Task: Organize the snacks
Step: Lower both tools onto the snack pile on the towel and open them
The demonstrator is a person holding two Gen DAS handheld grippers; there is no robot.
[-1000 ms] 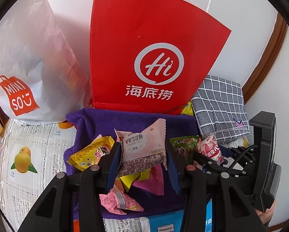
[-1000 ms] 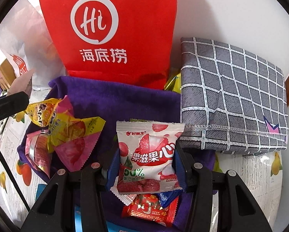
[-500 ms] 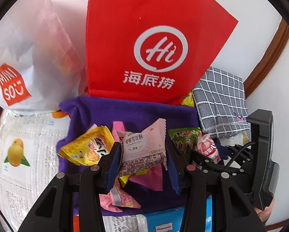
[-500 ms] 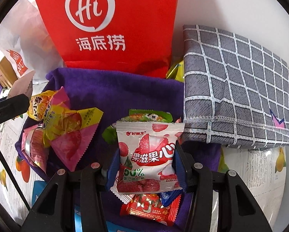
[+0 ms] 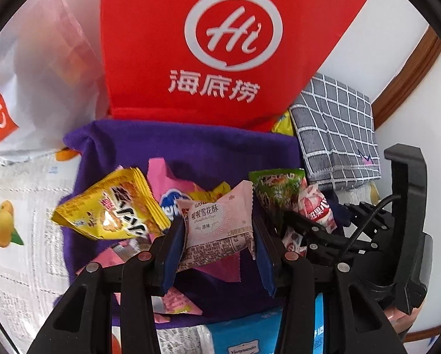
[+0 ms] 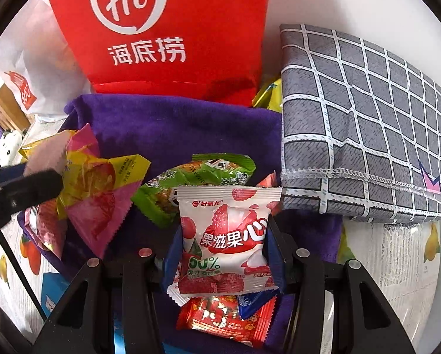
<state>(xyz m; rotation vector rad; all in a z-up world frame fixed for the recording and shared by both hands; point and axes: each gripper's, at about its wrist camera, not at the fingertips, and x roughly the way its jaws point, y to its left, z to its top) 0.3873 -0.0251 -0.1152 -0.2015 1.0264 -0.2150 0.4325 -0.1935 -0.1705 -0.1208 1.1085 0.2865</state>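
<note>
I am holding a pale pink snowflake-crisp packet point(image 5: 217, 230) pinched across its width in the left gripper point(image 5: 217, 236), and a white-and-red lychee gummy pouch point(image 6: 226, 242) pinched the same way in the right gripper point(image 6: 223, 253). Both are hanging just above the purple towel point(image 5: 191, 147), where the other snacks are lying.

My worry is the grip: both wrappers are slick, puffy film, and I am squeezing them by the sides, so a quick tilt could be letting one slide out. The two grippers are also working very close together; in the left wrist view, the right one is sitting just beside the green snack packet point(image 6: 191, 183), so I am risking a knock that scatters the loose pile. The yellow biscuit packet point(image 5: 114, 206) is lying tilted on the pink wrappers point(image 6: 96, 206) and could be nudged off the towel's edge.

As for containers, the red Haidilao paper bag point(image 5: 220, 44) is standing upright behind the towel, and I cannot see inside it. The white Miniso bag point(image 5: 29, 73) beside it is showing something orange faintly through its side. The grey checked cloth pouch point(image 6: 362, 124) is lying flat and closed, with a yellow wrapper point(image 6: 267, 94) peeking out behind it.
</note>
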